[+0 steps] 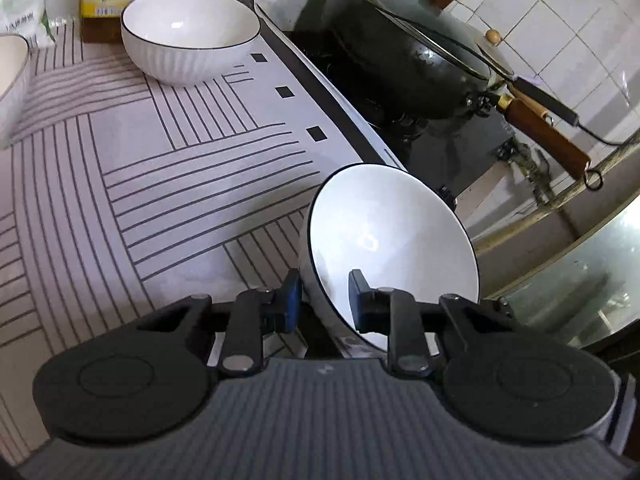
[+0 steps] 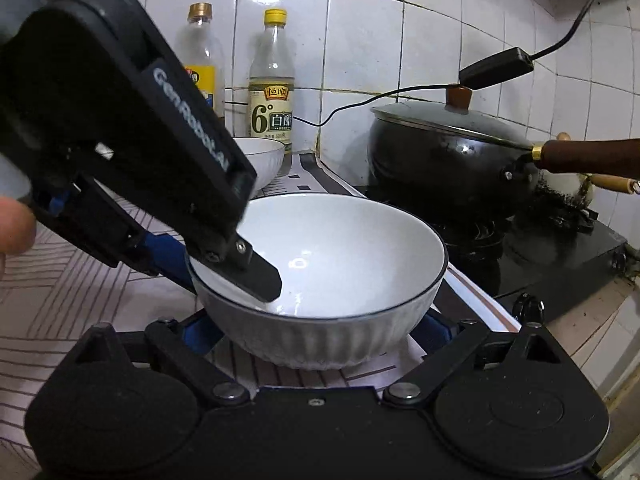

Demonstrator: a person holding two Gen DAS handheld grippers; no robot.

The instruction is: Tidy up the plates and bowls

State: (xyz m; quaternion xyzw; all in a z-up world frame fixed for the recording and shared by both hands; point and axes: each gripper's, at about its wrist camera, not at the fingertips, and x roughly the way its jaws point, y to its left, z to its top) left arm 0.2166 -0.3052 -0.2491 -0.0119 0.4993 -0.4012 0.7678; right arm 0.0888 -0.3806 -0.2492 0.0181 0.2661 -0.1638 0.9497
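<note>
In the left wrist view my left gripper [image 1: 325, 300] sits at the lower centre, jaws closed down on the wall of the white glazed ceramic bowl with a thin dark rim [image 1: 390, 248], one blue pad outside, one inside; the bowl rests at the right edge of the grey line-patterned mat [image 1: 120, 160]. A second white ribbed bowl [image 1: 190, 34] stands at the upper left, well apart, and the black lidded wok with a wooden handle [image 1: 404, 52] fills the upper right. I judge the glaze slick, so a one-sided pinch could let the bowl swing or slip on lifting. In the right wrist view my right gripper [image 2: 316, 332] at the bottom centre stands wide, its blue pads flanking the bowl's fluted base; I cannot tell whether they touch. Closing too early could knock it.
</note>
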